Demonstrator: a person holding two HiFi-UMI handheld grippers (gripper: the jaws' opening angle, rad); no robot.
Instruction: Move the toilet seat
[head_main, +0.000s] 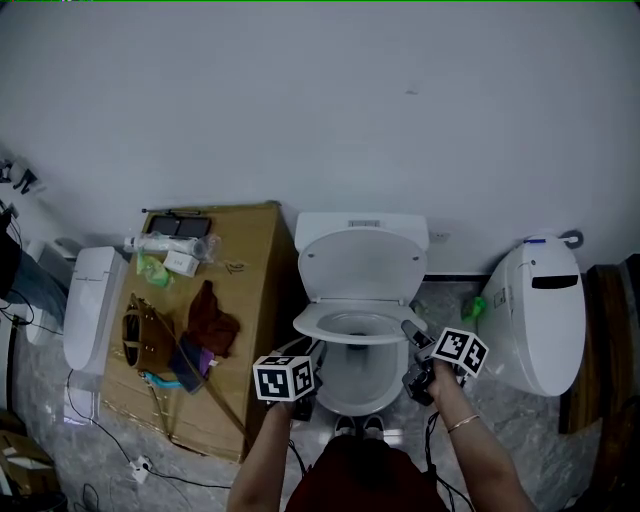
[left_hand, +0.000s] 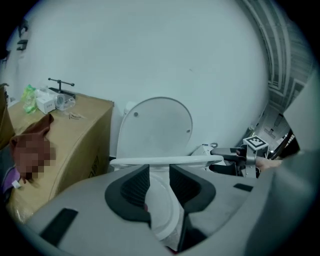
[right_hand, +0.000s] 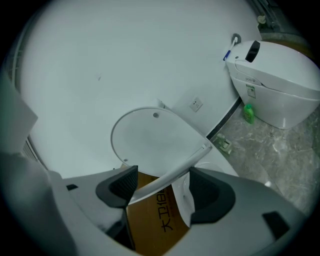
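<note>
A white toilet stands against the wall with its lid (head_main: 360, 262) upright. Its seat ring (head_main: 322, 322) hangs lifted off the bowl (head_main: 350, 388), roughly level. My right gripper (head_main: 412, 334) is at the ring's right side. In the right gripper view the seat (right_hand: 170, 172) crosses slantwise between wide jaws (right_hand: 162, 187), and whether it touches a pad is unclear. My left gripper (head_main: 308, 358) is at the ring's front left. In the left gripper view the seat (left_hand: 165, 161) shows edge-on just past the fingertips (left_hand: 160, 182); only the bowl rim lies between the partly closed pads, which press on nothing.
A cardboard box (head_main: 250, 290) stands left of the toilet, carrying bottles, a brown bag (head_main: 145, 340) and a dark red cloth (head_main: 212, 322). A second white toilet (head_main: 540, 310) stands at the right, with a green item (head_main: 474, 308) beside it. A white unit (head_main: 90, 305) and cables lie at far left.
</note>
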